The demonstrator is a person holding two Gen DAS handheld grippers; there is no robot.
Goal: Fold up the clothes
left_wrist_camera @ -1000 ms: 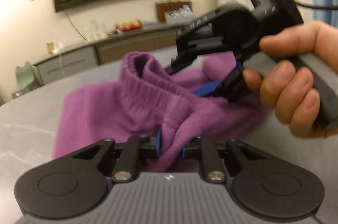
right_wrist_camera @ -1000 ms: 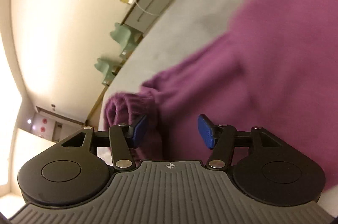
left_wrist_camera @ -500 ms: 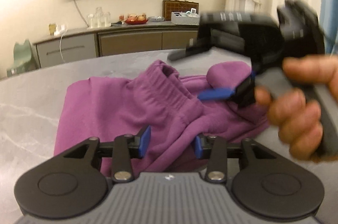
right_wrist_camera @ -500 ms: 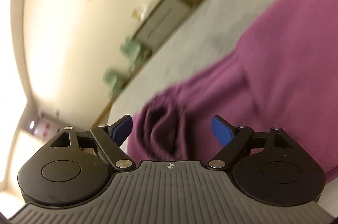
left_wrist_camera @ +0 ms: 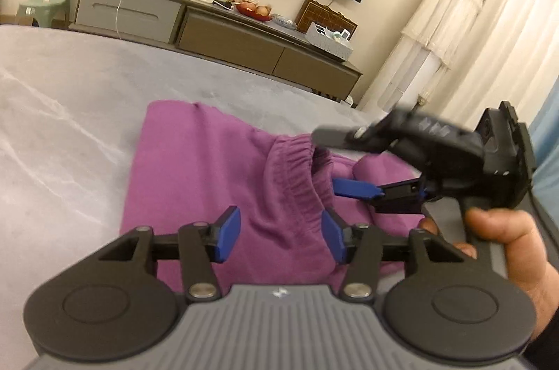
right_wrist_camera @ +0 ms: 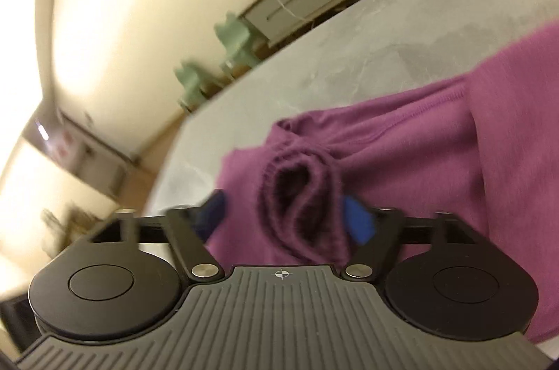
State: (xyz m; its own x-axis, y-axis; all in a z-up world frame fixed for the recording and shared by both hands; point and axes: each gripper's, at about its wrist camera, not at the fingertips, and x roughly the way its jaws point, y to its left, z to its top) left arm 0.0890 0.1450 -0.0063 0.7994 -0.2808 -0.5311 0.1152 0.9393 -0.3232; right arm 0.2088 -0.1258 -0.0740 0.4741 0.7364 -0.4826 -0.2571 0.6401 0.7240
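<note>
We hold, over the purple garment (left_wrist_camera: 216, 167) lying on the grey table (left_wrist_camera: 63, 111): left gripper (left_wrist_camera: 281, 232), jaws apart above its ribbed cuff (left_wrist_camera: 297, 167); right gripper (right_wrist_camera: 284, 218), jaws apart around the cuff's opening.

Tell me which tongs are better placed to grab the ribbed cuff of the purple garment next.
Right, probably. The right tongs stand open with the ribbed cuff between their pads. The left tongs, also open, straddle a fold of the purple garment farther along the sleeve.
</note>
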